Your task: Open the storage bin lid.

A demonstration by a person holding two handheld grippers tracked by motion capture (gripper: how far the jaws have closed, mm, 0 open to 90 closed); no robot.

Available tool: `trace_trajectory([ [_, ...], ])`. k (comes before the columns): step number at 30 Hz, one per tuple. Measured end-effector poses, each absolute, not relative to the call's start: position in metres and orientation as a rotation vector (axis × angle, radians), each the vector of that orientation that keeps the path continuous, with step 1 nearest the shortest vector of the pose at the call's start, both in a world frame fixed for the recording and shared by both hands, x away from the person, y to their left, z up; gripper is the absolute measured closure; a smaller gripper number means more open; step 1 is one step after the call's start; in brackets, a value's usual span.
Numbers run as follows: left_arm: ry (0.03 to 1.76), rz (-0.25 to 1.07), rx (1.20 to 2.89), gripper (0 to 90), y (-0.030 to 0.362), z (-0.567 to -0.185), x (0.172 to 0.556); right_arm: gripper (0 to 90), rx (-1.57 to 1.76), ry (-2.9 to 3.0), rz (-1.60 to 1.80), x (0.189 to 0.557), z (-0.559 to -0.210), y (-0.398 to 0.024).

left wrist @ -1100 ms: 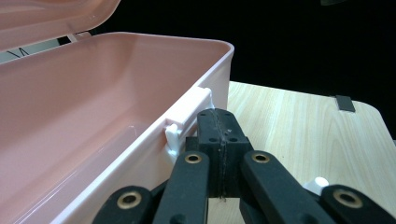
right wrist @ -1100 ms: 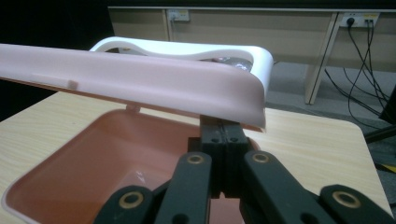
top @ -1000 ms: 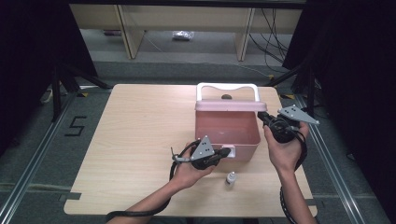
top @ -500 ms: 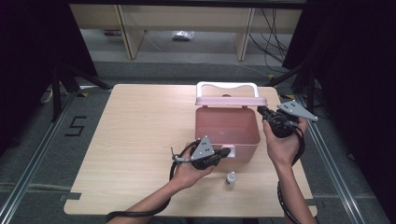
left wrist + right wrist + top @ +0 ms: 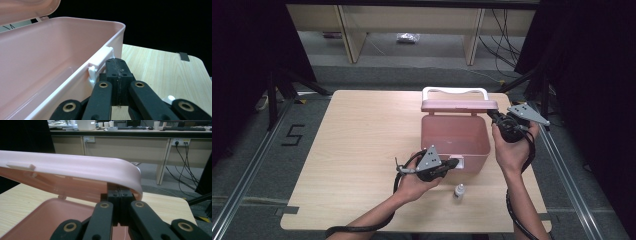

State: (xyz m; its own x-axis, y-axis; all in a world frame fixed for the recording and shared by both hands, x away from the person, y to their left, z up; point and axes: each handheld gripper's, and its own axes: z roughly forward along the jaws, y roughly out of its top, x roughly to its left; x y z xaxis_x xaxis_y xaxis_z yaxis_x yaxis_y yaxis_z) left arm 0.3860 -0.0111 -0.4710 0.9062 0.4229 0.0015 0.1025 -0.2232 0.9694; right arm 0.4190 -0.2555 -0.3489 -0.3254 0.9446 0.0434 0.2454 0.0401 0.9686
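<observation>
Pink box (image 5: pixel 455 137) on the table's (image 5: pixel 362 150) right half, your left gripper (image 5: pixel 117 65) pressed shut against its near white latch (image 5: pixel 100 63), your right gripper (image 5: pixel 119 192) closed, tips under the raised lid's (image 5: pixel 75 167) right corner, small bottle (image 5: pixel 458 190) near you.

Pink box (image 5: pixel 455 136) showing smooth, faintly glossy plastic, its lid (image 5: pixel 75 166) the same with a soft sheen, white plastic latch (image 5: pixel 100 62) on front, both tools' jaws matt black, and the worktop (image 5: pixel 357 135) pale wood-grain with a satin finish.
</observation>
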Motion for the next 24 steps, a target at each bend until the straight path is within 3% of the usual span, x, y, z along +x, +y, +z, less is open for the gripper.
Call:
trace_trajectory([
  [24, 0.405, 0.306, 1.775, 89.9, -0.011, -0.472, 0.386, 90.0, 1.227, 1.601, 1.318, 0.434, -0.35, -0.249],
])
